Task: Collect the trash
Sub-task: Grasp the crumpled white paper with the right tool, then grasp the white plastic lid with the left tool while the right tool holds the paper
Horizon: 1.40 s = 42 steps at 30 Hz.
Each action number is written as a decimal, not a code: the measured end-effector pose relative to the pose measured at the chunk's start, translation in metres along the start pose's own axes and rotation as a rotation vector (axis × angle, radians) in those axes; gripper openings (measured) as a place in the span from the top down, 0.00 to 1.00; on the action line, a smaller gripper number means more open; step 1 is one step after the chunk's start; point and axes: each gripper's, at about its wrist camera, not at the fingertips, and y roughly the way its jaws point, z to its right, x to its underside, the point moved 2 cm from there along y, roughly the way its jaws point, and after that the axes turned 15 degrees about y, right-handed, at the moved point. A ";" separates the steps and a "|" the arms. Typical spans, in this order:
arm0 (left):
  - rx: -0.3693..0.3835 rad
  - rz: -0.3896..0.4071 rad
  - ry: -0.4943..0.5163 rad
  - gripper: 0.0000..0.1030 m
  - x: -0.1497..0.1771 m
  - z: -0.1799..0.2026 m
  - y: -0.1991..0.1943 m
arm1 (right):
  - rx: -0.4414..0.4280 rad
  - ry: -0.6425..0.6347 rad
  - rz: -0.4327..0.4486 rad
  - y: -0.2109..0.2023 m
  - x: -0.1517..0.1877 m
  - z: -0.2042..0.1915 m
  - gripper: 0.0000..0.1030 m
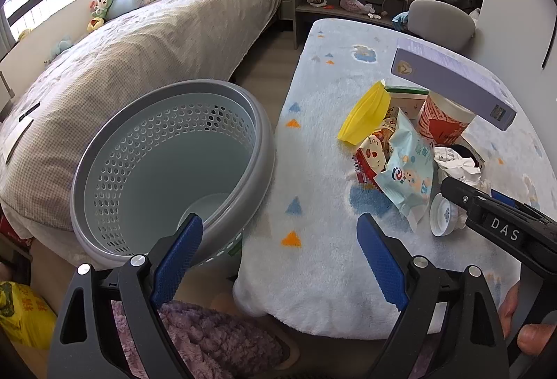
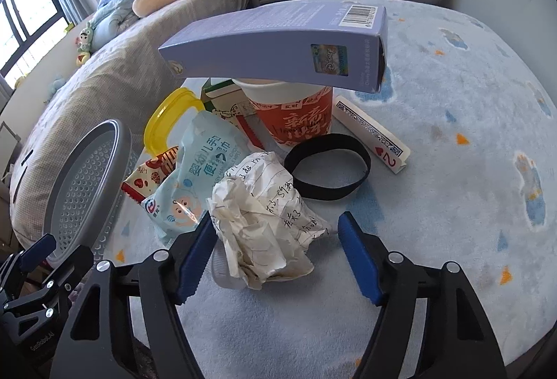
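Through the left wrist camera I saw my left gripper (image 1: 278, 253) with its jaws spread wide and nothing between them. The grey perforated trash basket (image 1: 174, 177) filled the lower left of the frame, beside the blue fleece blanket (image 1: 323, 142). The pile of trash sat at centre right; the right gripper (image 1: 487, 208) reached in from the lower right edge.

Through the right wrist camera the crumpled paper (image 2: 268, 215) lay at lower centre between my right gripper's (image 2: 275, 233) spread jaws; the left pad touched it, the right pad stood clear. A wet-wipe packet (image 2: 195, 173) lay just left. Above stood a red paper cup (image 2: 296, 121) with a purple box (image 2: 278, 45) lying across it.
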 end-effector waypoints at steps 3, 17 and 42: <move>0.002 0.002 0.000 0.16 0.000 0.000 0.000 | -0.004 -0.012 0.006 -0.003 0.001 -0.002 0.39; 0.021 0.014 0.025 0.16 -0.001 0.009 -0.012 | -0.065 0.044 0.006 -0.025 0.000 0.013 0.70; 0.242 0.008 0.204 0.16 -0.020 0.111 -0.004 | -0.009 0.133 0.142 -0.096 0.009 0.091 0.70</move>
